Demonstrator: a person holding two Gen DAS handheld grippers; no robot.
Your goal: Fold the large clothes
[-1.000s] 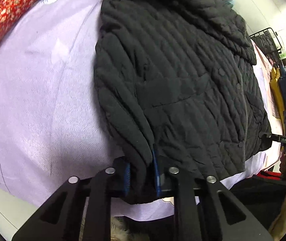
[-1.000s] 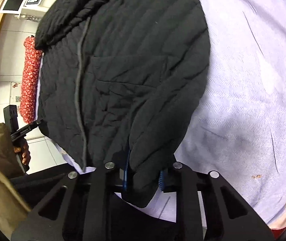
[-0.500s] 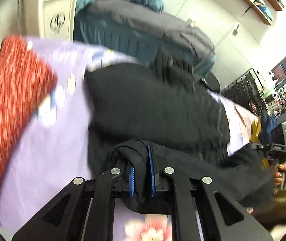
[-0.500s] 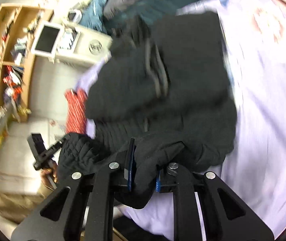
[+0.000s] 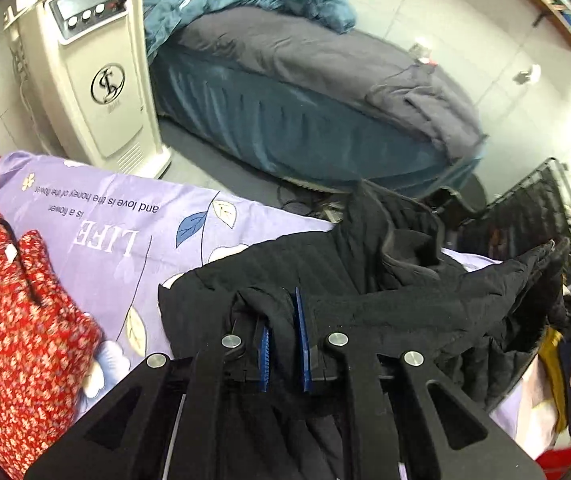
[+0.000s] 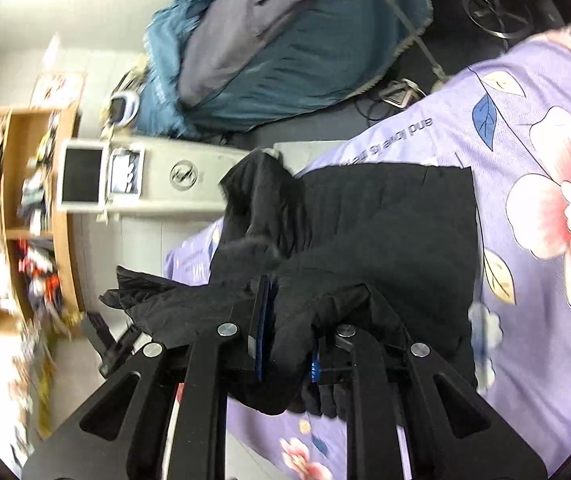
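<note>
Bright even indoor light; fisheye-warped edges; right view motion-blurred.
</note>
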